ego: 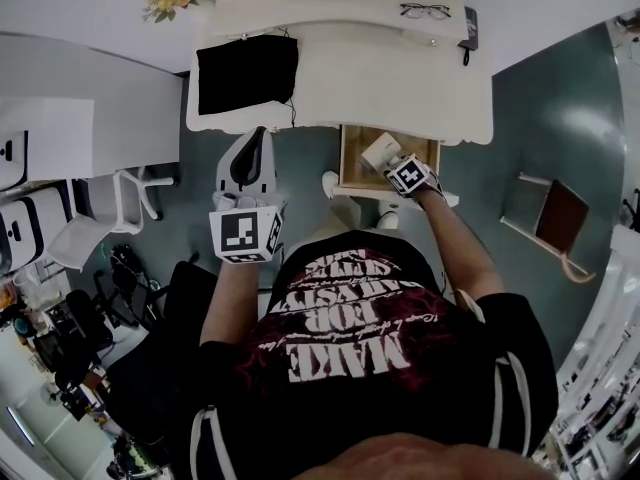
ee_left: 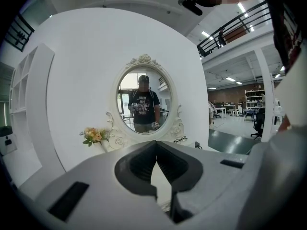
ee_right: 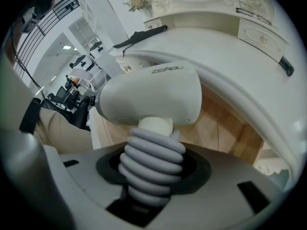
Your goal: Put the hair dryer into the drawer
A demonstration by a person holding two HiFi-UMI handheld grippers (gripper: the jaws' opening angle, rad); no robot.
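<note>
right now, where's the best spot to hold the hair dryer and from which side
The handle, from its bottom end, as the right gripper has it. The cord wound round it makes a narrow, ribbed grip; the body of the hair dryer is wide, smooth and round, and would likely slip.

The hair dryer has a smooth cream plastic body with a soft shine. The grey coils round its handle look matt and rubbery. The drawer shows pale bare wood inside. The bench is white, smooth and slightly glossy, and a matt black cloth lies on it. The right gripper is matt grey plastic with darker pads.
</note>
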